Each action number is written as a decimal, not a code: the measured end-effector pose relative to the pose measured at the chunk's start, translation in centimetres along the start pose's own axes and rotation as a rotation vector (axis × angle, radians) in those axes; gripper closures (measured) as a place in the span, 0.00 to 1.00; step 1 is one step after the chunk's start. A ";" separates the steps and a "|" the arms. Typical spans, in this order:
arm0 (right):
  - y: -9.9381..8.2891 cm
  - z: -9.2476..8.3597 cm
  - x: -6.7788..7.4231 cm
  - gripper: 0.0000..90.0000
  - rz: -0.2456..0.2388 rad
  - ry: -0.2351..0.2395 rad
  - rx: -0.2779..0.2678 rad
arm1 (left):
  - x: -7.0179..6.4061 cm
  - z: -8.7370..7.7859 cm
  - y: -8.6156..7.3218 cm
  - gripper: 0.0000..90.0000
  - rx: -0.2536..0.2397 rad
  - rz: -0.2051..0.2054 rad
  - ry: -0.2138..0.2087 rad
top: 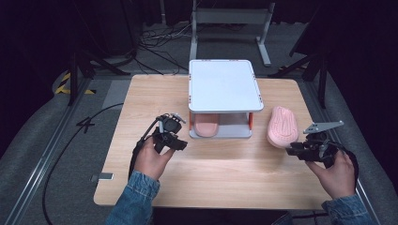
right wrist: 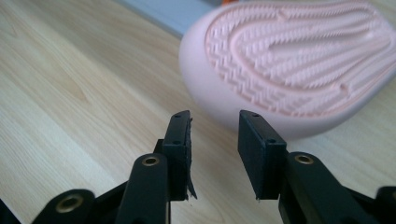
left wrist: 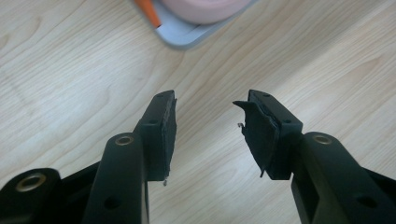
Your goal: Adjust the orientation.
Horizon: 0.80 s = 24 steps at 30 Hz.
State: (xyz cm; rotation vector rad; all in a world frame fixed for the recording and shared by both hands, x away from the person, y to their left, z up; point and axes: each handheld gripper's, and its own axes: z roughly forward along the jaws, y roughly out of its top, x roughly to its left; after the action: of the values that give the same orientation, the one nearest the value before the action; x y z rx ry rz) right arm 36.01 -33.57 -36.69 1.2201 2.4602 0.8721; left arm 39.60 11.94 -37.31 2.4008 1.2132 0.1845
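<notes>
A pink slipper (top: 282, 125) lies sole up on the wooden table (top: 220, 173), to the right of a small white two-level rack (top: 224, 84). In the right gripper view its ribbed sole (right wrist: 289, 60) is close ahead. My right gripper (top: 291, 150) (right wrist: 215, 116) is open just short of the slipper's near end, with nothing between its jaws. A second pink slipper (top: 206, 126) (left wrist: 205, 9) rests on the rack's lower shelf (left wrist: 187, 37). My left gripper (top: 178, 140) (left wrist: 205, 100) hovers open and empty over bare table in front of the rack's left corner.
The rack has orange posts (left wrist: 148, 11) and stands at the table's middle back. A black cable (top: 70, 140) trails off the table's left side. Beyond the table are dark stands and a grey frame (top: 230, 18) on the floor.
</notes>
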 end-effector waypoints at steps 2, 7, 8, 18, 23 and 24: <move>0.5 -0.2 -0.2 0.73 -0.006 -0.009 -0.008 | 0.4 -0.3 -0.5 0.59 -0.004 -0.012 0.009; 1.9 -0.6 -1.8 0.76 0.009 -0.016 -0.053 | 1.3 -0.7 -1.8 0.58 -0.004 -0.054 0.024; 2.2 -0.4 -2.3 0.77 0.019 -0.021 -0.054 | 1.4 -0.7 -2.0 0.58 -0.002 -0.058 0.026; 4.8 3.3 -4.1 0.86 0.027 -0.064 0.002 | 2.0 -0.7 -3.1 0.58 0.010 -0.081 0.032; 5.1 4.2 -4.6 0.92 0.030 -0.083 0.031 | 2.1 -0.7 -3.2 0.58 0.009 -0.093 0.030; 4.9 4.6 -4.8 0.95 0.028 -0.089 0.043 | 2.1 -0.7 -3.2 0.58 0.009 -0.093 0.030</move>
State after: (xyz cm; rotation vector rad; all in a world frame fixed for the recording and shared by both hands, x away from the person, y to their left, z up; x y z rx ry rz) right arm 44.25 -33.22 -37.44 1.2823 2.4087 0.7594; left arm 38.30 15.44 -38.27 2.3510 1.3385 0.1877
